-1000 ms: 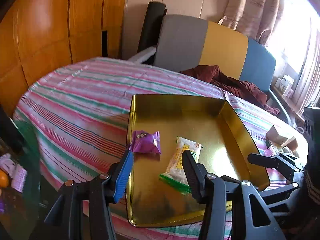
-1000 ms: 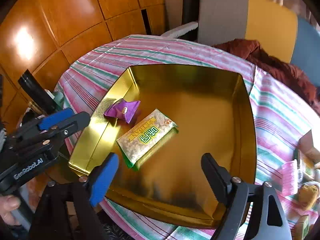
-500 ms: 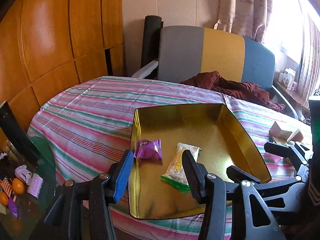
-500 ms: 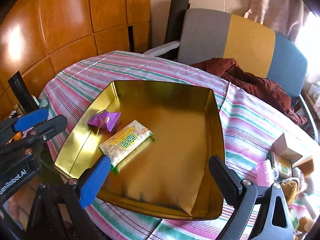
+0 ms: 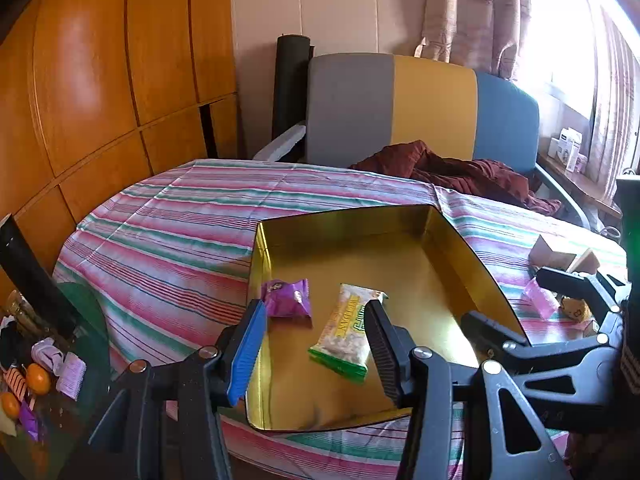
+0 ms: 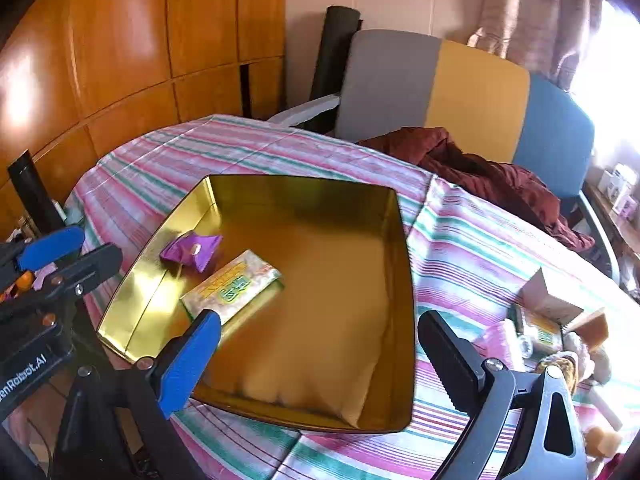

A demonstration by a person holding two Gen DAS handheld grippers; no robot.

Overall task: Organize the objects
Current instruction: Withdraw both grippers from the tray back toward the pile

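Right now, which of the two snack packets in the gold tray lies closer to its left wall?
The purple packet; the longer green-and-white packet lies beside it, further toward the tray middle.

I see a round table under a pink-and-green striped cloth (image 6: 460,240). A shallow gold metal tray (image 6: 404,280) sits near its front edge; small cardboard boxes and snack packets (image 6: 548,320) (hard to tell apart) crowd the right edge.

A gold tray (image 6: 404,280) sits on a pink, green and white striped cloth (image 6: 460,240), holding a purple packet (image 6: 192,250) and a green-and-yellow packet (image 6: 234,284).
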